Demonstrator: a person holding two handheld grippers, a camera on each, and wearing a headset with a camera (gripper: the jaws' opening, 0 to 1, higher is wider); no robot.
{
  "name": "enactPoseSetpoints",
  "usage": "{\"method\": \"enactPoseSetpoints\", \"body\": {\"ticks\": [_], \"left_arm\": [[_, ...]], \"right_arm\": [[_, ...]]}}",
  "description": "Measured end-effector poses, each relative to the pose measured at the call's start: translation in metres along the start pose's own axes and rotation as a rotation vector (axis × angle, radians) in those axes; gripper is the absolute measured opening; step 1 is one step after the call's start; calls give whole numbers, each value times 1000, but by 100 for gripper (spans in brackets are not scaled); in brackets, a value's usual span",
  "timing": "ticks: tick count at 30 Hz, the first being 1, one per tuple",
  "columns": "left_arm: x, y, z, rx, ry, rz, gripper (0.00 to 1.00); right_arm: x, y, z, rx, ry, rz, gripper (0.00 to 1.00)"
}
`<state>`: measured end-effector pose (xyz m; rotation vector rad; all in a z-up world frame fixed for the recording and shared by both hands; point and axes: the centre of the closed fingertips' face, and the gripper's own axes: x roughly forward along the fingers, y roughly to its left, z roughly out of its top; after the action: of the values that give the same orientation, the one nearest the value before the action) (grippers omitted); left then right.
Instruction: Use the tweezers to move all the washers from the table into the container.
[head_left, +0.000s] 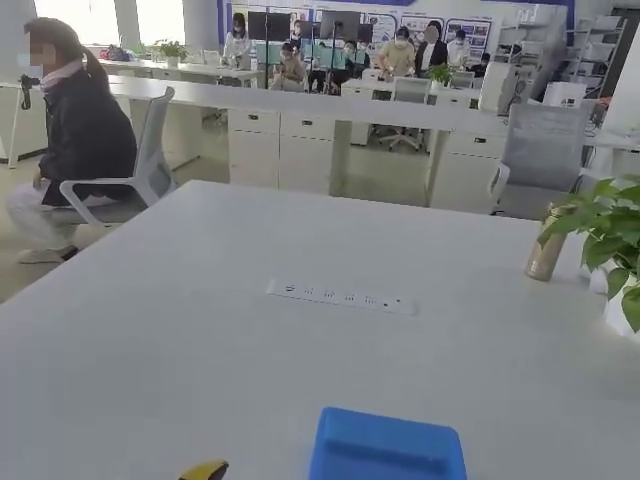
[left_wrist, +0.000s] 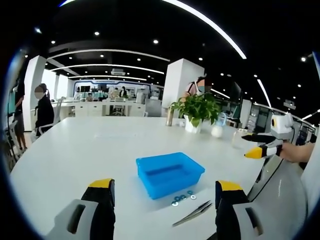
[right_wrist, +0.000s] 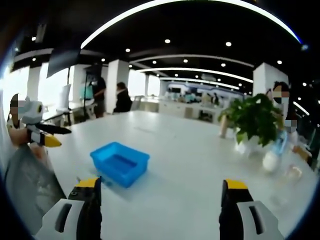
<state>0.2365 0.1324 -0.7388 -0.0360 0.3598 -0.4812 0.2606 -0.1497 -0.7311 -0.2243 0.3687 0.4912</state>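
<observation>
So the small flat metal ring washers are sitting in a loose little cluster on the white tabletop. I count roughly four or five, though they're tiny in the left gripper view. A couple look bluish and the rest silvery. They're just in front of the near wall of the blue rectangular plastic container, close to it but not touching as far as I can tell. The slim silvery metal tweezers lie flat on the tabletop right beside the washers, on the side away from the container.

Both gripper views look down into the container a bit, and all I can make out inside is its own blue floor. It's open-topped with low walls, and in the head view it sits at the bottom edge of the tabletop.

The left gripper hangs over the near edge, pointing at the container, washers and tweezers. Its yellow-tipped jaws are spread wide with nothing between them. The right gripper is off to the side, held level above the tabletop by a hand, and its jaws are wide apart too and gripping nothing. A leafy green potted plant stands further back on the tabletop, well apart from the container.
</observation>
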Motion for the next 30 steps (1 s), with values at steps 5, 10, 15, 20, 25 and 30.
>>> {"method": "enactPoseSetpoints", "body": {"ticks": [5,10,15,20,25,30], "left_arm": [[2,-12,-12,54,100,-69,72],[5,-20,-18,83,166,-139,59],[6,-29,-23,108,235,-224,46],[11,-32,-30,181,296,-280,33],[14,-35,-57,287,460,-357,25],[17,-33,-83,379,597,-415,21]], "right_arm": [[11,17,-3,-10,63,82,91],[22,48,0,-152,81,192,58],[31,73,-4,-123,93,289,39],[39,92,-7,-113,108,371,20],[47,113,-15,-141,149,451,14],[54,131,-24,-142,187,506,16]]}}
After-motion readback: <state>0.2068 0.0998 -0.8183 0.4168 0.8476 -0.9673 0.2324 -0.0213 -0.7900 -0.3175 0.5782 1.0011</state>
